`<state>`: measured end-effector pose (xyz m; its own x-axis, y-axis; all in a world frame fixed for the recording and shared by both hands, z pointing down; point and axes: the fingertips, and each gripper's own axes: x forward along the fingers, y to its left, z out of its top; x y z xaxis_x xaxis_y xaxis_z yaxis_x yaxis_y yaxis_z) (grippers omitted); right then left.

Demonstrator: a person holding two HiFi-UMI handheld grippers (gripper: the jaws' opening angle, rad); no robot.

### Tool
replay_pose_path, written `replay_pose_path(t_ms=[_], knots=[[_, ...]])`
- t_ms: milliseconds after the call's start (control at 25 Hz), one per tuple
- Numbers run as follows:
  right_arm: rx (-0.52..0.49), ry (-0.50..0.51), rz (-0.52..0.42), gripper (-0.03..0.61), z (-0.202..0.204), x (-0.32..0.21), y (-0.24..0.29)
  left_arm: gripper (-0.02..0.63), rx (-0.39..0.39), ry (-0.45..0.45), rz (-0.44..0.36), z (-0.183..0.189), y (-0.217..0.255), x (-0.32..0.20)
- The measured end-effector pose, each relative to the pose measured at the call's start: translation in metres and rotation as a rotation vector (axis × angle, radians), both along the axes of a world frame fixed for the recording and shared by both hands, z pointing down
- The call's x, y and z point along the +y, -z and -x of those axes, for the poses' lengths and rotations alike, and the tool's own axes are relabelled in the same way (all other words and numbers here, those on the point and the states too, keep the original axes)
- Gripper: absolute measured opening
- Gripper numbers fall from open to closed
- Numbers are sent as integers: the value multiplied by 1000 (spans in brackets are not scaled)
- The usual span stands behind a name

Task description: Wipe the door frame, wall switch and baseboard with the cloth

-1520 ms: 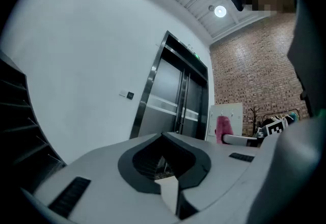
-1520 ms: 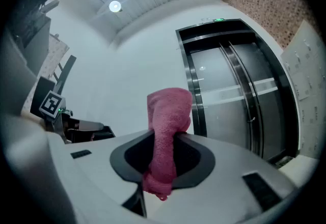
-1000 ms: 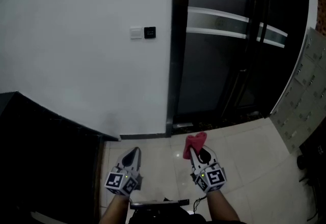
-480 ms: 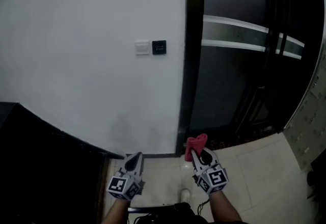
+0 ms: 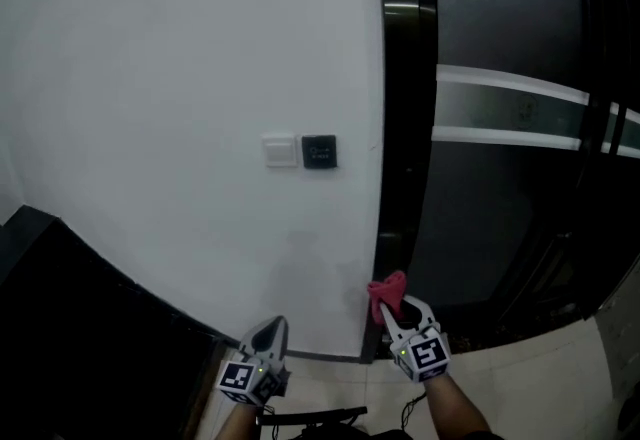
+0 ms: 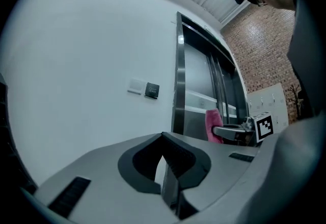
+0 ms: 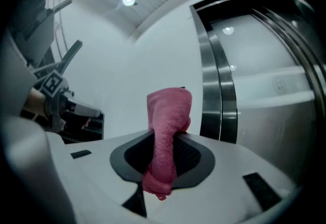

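A folded pink cloth [image 5: 386, 292] [image 7: 165, 131] sticks up from my right gripper [image 5: 400, 308] [image 7: 162, 151], which is shut on it, low in the head view near the foot of the dark metal door frame [image 5: 402, 128] [image 7: 216, 90]. My left gripper [image 5: 268, 336] [image 6: 165, 167] is shut with nothing in it, pointing at the white wall. A white wall switch [image 5: 280, 150] with a black panel [image 5: 319, 151] beside it sits on the wall left of the frame; the switch [image 6: 136, 86] also shows in the left gripper view. A thin dark baseboard [image 5: 325, 356] runs between the grippers.
A dark door [image 5: 520, 128] with a pale horizontal band fills the right. A black sloping unit [image 5: 80, 328] stands at the lower left. Pale floor tiles [image 5: 560, 368] show at the bottom right. A brick wall [image 6: 260, 50] appears far off in the left gripper view.
The view has closed in on the wall and door frame; the switch now sits lower in view. Both grippers stay low, the right still holding the cloth, now in front of the frame's foot.
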<state>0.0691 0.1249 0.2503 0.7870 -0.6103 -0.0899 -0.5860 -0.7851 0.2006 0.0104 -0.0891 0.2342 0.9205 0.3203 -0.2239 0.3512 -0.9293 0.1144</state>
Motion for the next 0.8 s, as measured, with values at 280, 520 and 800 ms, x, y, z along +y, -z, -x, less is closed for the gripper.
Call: replay_pose_path(t_ms=[280, 520, 800], knots=[[386, -147, 616, 89, -113, 25, 88, 0, 2, -74, -130, -79, 18, 36], [624, -322, 922, 91, -162, 20, 169, 0, 47, -121, -123, -115, 40, 38], [648, -441, 1089, 91, -198, 18, 202, 0, 54, -224, -62, -131, 46, 38]])
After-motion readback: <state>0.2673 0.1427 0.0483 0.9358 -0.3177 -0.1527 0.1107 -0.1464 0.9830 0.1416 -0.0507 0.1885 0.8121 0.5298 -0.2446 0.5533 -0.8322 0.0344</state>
